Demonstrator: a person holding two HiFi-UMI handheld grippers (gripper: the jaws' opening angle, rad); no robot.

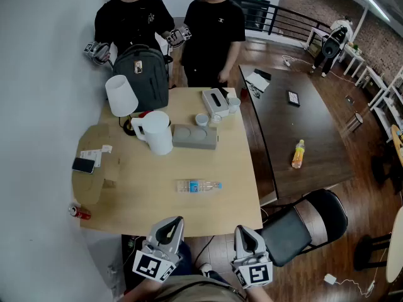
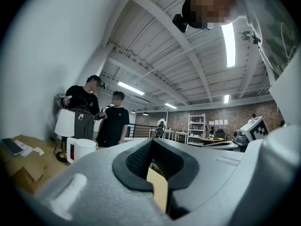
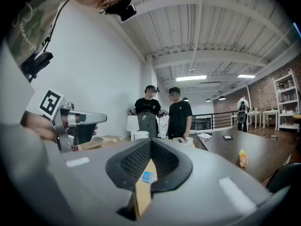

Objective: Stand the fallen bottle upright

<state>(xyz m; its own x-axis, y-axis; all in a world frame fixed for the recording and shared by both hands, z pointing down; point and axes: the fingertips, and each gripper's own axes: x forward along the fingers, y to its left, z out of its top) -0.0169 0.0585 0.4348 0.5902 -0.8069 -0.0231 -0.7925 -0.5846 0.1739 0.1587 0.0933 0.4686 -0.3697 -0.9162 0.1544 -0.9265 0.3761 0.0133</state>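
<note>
Table: pale wood. The near half is bare apart from the task's thing, and a red can lies at the near left corner.
Left gripper: held level off the near edge, left of centre. Its jaws are closed on each other with nothing between them.
Far clutter: a white kettle and a grey tray stand well beyond the bottle, out of the way.
Bottle: clear plastic with a blue label, lying on its side in the open near middle of the table. Its neck seems to point right, and it is well apart from both grippers.
Handling: probably light and thin-walled, so a hard squeeze would dent it. It looks smooth and round, likely to roll or slip. How full it is I cannot tell.
Hold: across the body by the label, or just below the shoulder, then tip it onto its base.
Right gripper: off the near edge, right of centre, tilted slightly down. Its jaws are together and empty, and the blue label shows beyond them.
</note>
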